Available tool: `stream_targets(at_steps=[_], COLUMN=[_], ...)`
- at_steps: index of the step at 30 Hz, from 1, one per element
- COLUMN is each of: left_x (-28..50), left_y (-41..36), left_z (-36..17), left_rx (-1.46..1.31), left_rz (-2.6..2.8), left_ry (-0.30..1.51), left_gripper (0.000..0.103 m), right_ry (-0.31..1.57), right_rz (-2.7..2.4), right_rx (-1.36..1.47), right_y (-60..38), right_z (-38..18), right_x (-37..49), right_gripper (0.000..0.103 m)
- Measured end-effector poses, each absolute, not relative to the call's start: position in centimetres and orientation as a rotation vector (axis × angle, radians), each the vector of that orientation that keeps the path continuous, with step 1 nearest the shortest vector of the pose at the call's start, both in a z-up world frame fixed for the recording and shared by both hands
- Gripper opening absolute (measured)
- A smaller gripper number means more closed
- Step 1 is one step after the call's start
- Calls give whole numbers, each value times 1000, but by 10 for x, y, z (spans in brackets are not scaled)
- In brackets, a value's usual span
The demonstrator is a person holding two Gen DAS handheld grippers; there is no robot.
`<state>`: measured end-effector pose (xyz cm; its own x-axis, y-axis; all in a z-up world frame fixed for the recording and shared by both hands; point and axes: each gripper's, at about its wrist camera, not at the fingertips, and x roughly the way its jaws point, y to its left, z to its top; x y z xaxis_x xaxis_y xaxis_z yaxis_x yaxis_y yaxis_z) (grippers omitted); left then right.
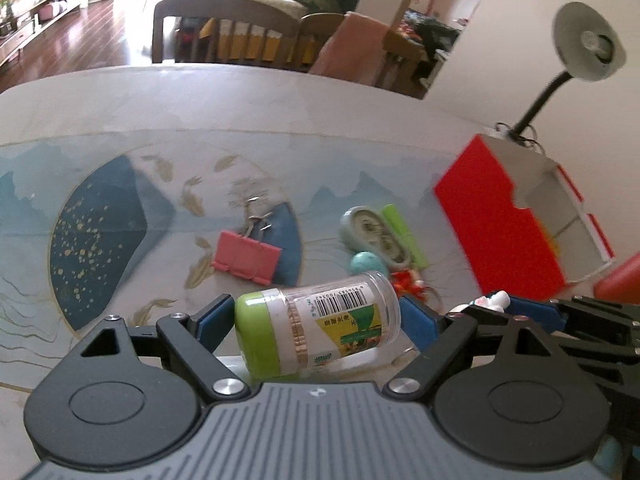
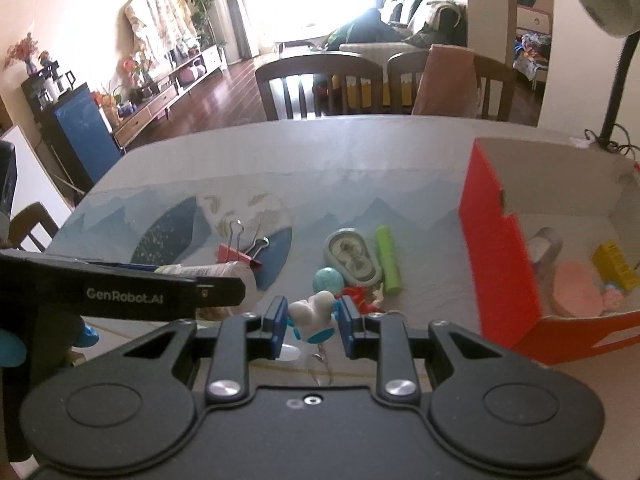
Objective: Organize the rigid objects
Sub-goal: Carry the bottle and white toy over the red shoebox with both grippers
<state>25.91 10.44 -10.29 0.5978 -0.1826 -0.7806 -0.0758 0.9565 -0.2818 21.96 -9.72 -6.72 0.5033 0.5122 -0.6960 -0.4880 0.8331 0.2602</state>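
Note:
A clear bottle [image 1: 320,332] with a green cap and a yellow-green label lies crosswise in my left gripper [image 1: 318,316], whose blue pads are shut wide on its two ends. It hangs above the table mat. In the right wrist view my right gripper [image 2: 312,320] is shut on a small white and blue toy figure [image 2: 310,312], and a key ring [image 2: 322,364] dangles under it. That toy [image 1: 494,302] also shows at the right of the left wrist view. The red box [image 2: 500,248] stands open to the right of both grippers.
On the mat lie a pink binder clip [image 1: 246,258], a grey-green oval case [image 2: 352,258], a green tube [image 2: 388,260], a teal ball [image 2: 328,280] and a red figure [image 2: 360,296]. The box holds a pink oval [image 2: 576,292] and a yellow pack [image 2: 614,266]. A desk lamp [image 1: 588,48] stands behind it.

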Motion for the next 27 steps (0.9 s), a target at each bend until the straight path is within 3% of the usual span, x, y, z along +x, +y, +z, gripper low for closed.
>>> stream_targets(at_steps=[11,27], left_x=[260,307], left_y=[72,-22], left_z=[-48,-11], left_rx=[-251,-174], left_rz=[-137,-173], left_ry=[892,861], left_gripper=[89,89], right_ry=[773,731], right_rz=[598,557], right_rx=[67,73], right_y=[-143,-237], right_z=[-24,-19], right_x=[229,290], right_gripper=[26,26])
